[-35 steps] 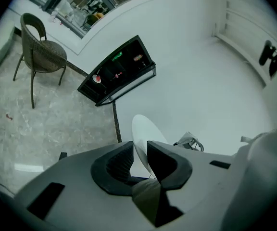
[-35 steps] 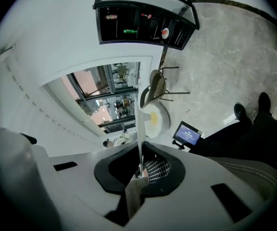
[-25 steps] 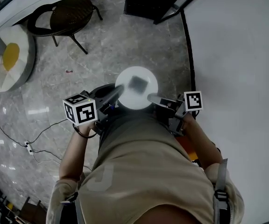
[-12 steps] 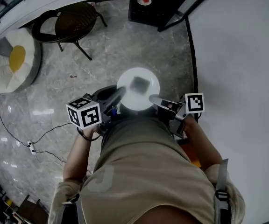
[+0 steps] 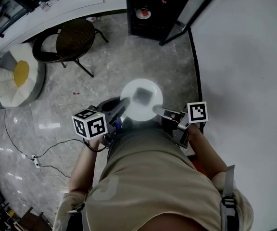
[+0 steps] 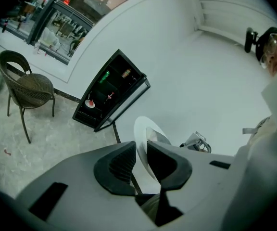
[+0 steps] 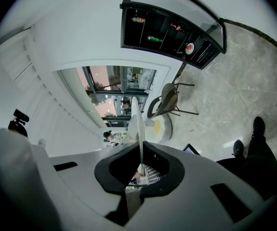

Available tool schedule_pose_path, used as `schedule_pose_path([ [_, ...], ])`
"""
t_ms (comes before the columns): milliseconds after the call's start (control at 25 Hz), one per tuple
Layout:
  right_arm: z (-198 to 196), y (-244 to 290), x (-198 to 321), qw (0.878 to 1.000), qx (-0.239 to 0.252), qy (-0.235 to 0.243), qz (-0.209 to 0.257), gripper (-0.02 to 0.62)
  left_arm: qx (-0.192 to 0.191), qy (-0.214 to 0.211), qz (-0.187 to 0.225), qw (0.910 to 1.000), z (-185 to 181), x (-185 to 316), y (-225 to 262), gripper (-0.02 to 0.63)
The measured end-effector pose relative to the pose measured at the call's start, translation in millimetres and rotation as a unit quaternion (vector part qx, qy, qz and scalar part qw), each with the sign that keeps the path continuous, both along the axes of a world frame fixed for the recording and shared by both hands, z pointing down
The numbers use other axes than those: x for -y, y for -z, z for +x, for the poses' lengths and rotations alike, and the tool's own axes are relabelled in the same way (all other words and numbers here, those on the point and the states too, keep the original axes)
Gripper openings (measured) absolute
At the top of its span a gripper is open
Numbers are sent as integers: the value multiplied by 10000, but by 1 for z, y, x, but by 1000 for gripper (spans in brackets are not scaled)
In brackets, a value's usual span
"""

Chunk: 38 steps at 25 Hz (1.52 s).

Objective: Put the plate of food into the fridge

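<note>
Over the floor (image 5: 129,57), the left hand-held gripper (image 5: 121,106) and right hand-held gripper (image 5: 158,111) each clamp the plate (image 5: 141,100) by opposite rims, probably to steady it. The fridge (image 5: 153,8) waits ahead.

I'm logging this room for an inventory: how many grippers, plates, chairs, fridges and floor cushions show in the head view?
grippers: 2 (left gripper, right gripper)
plate: 1
chair: 1
fridge: 1
floor cushion: 1
Total: 6
</note>
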State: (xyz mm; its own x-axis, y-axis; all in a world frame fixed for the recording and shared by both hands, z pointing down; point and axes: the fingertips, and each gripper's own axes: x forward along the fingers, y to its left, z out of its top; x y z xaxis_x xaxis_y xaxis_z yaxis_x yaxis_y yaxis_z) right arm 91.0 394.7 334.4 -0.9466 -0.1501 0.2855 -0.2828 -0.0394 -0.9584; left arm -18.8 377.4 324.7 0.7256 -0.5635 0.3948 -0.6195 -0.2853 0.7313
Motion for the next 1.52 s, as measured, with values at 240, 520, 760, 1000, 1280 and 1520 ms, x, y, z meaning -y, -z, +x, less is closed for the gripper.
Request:
schedule_pose_path([
  [240,28,2,23,10000,6,-53,-2,28,65,84,-53,9999,26,22,4,71],
  [520,60,0,49,10000,76,-40,29,28,143,224,-81,9996,58,46,1,71],
  [760,75,-1,73,9999,-112,41,79,29,246,363,-58,9990,69,67,5,71],
  [1000,76,-2,84,10000,-21,79,30,29,326,444,-126,9984,71,76,5,71],
  [1280,69,-10,93,10000,-26,33,0,29,350,401,-138,9985,65,87,-4,71],
  [1520,58,-10,112,9999,-95,-103,-33,28,237,194,-178,9994,54,109,-6,71],
])
